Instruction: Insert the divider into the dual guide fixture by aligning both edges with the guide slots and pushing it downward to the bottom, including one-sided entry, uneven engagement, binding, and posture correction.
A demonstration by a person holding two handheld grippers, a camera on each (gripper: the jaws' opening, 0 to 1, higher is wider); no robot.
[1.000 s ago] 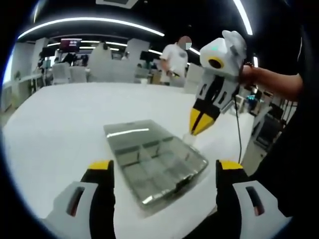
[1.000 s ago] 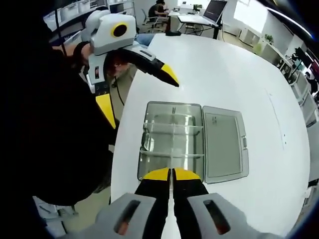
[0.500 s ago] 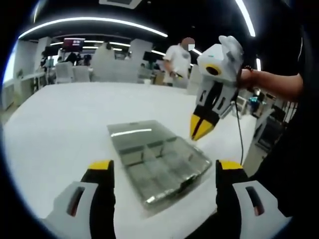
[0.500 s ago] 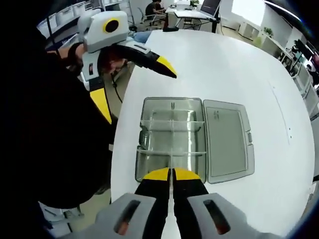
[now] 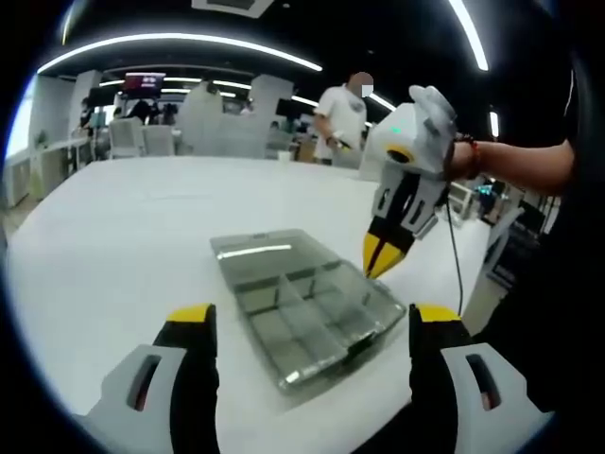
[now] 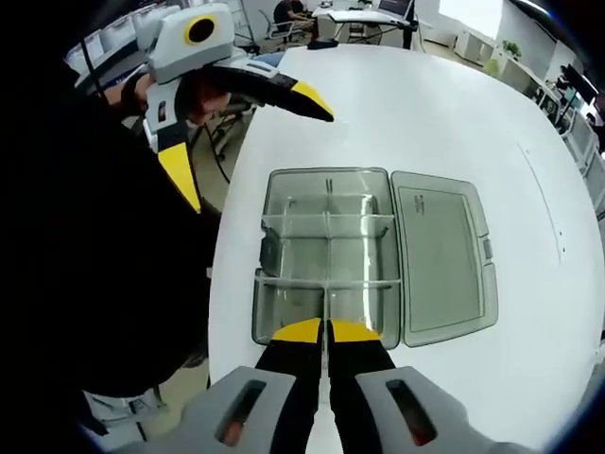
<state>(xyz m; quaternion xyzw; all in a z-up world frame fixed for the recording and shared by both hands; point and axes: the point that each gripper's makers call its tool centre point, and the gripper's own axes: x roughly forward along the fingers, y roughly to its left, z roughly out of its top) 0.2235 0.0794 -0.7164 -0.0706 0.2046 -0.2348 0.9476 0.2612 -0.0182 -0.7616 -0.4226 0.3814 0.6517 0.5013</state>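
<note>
Clear compartment box (image 6: 326, 255) sits near table (image 5: 113, 227) edge by person, lid (image 6: 440, 255) flat beside. Right gripper (image 6: 327, 329) pinched tight above box, prob. on thin divider, can't confirm. Left gripper (image 5: 307, 317) wide apart, holding nothing, ready to steady.

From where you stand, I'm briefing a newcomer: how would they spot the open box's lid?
On the white table lies a clear plastic box split into compartments by dividers. The lid is the flat clear panel hinged along the box's side, lying open on the table; unlike the tray, it has no dividers.
</note>
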